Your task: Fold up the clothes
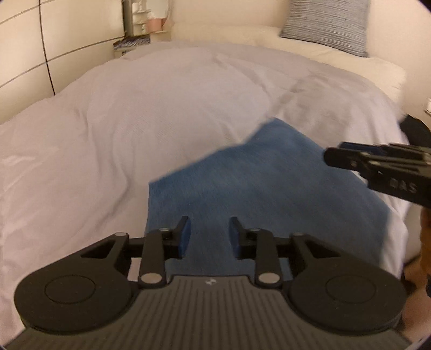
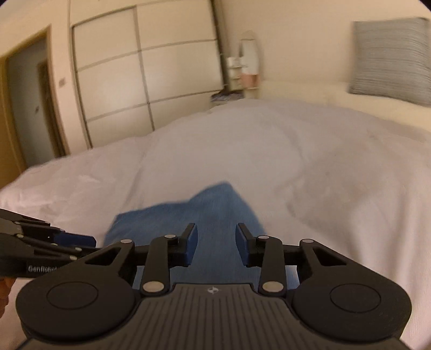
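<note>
A blue garment [image 1: 269, 183] lies folded on the white duvet [image 1: 134, 121], near the bed's front edge. My left gripper [image 1: 210, 234] hovers over its near left part, open, with only the cloth showing through the gap below. In the left wrist view the right gripper [image 1: 331, 156] reaches in from the right, over the garment's right side. In the right wrist view the blue garment [image 2: 221, 204] lies under my right gripper [image 2: 216, 245], which stands open with nothing pinched between its blue pads. The left gripper [image 2: 91, 242] pokes in at the left edge.
A grey striped pillow [image 1: 328, 24] leans at the head of the bed on cream pillows. A wardrobe [image 2: 145, 75] and a doorway [image 2: 27, 107] stand beyond the bed, with a small shelf unit [image 2: 245, 72] in the corner. The duvet drops off at the right edge [image 1: 401, 215].
</note>
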The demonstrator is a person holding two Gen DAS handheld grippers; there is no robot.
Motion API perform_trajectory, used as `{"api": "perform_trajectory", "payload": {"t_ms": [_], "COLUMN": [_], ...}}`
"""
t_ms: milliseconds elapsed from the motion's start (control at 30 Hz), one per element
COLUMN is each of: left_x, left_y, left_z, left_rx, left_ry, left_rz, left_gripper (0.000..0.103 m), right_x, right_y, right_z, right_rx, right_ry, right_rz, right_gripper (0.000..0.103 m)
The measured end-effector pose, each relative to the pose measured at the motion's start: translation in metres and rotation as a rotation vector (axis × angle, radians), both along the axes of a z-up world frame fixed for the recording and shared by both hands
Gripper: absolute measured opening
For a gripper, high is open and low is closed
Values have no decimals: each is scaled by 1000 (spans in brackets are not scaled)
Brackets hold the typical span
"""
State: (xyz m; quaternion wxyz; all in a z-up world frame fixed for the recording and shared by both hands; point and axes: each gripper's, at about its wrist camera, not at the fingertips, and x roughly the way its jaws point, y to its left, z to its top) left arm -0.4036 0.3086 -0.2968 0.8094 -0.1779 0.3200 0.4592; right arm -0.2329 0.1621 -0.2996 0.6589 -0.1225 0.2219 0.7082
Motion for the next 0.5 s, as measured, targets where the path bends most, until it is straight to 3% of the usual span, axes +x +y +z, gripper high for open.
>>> {"api": "perform_trajectory", "payload": {"t_ms": [133,267,400,500], "left_x": [8,17,21,21], "left_y": [36,69,94,99], "left_z": [-10,-31,-64,-58], "left_rx": [-50,-116,-218,-261], "left_ry": [-17,11,53,62], "left_rz": [14,45,98,125], "left_gripper": [20,19,19,18], "right_x": [1,2,7,11], "right_y": [60,111,138,152], "right_z": [-7,-28,-55,-59], "right_rx": [-52,-210,-325,-376], "right_ry": [-11,-70,-78,-56], "right_rz": [48,57,60,67], "right_gripper": [31,20,19,18]}}
